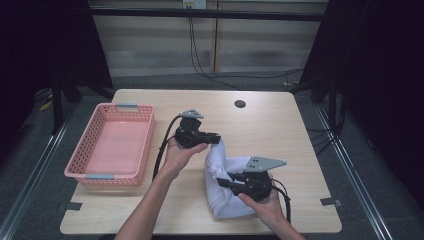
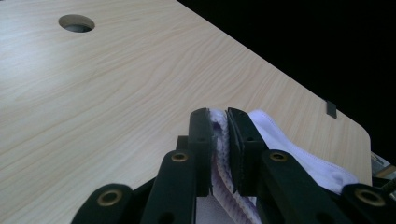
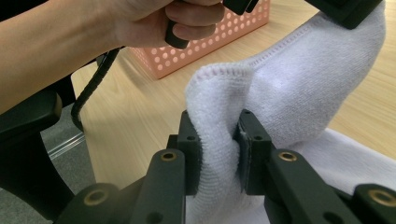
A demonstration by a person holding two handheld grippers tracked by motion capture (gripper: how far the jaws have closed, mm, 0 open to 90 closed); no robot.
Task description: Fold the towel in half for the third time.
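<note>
Two grippers hold one white towel (image 1: 225, 192) near the front right of the bench (image 1: 280, 125); the left gripper (image 1: 214, 138) has its jaws clamped on a hemmed edge of the cloth, which the left gripper view shows pinched between the two black pads as a thin ribbed fold; the right gripper (image 1: 223, 180) has its jaws closed on a thicker bunch of the same towel, with the terry pile bulging over the pads in the right gripper view; the rest of the cloth lies in a heap on the wood, under and beside the right hand (image 1: 265, 202); a pink basket (image 1: 142, 150) stands open and bare at the left side of the bench, well apart from the towel. The step in hand looks like lifting and spreading or folding the cloth, perhaps on the way to the basket; to do it well, both grips should stay firm while the hands part slowly, so the edge comes taut without slipping out of the left jaws, whose bite is shallow; the right grip holds a bunch rather than a clean edge, so it may need a fresh hold nearer a corner before any neat fold is possible; lifting the heap clear of the bench first would keep it from dragging; the trailing cable (image 1: 162, 147) by the left hand (image 1: 177, 152) should be kept out of the cloth.
</note>
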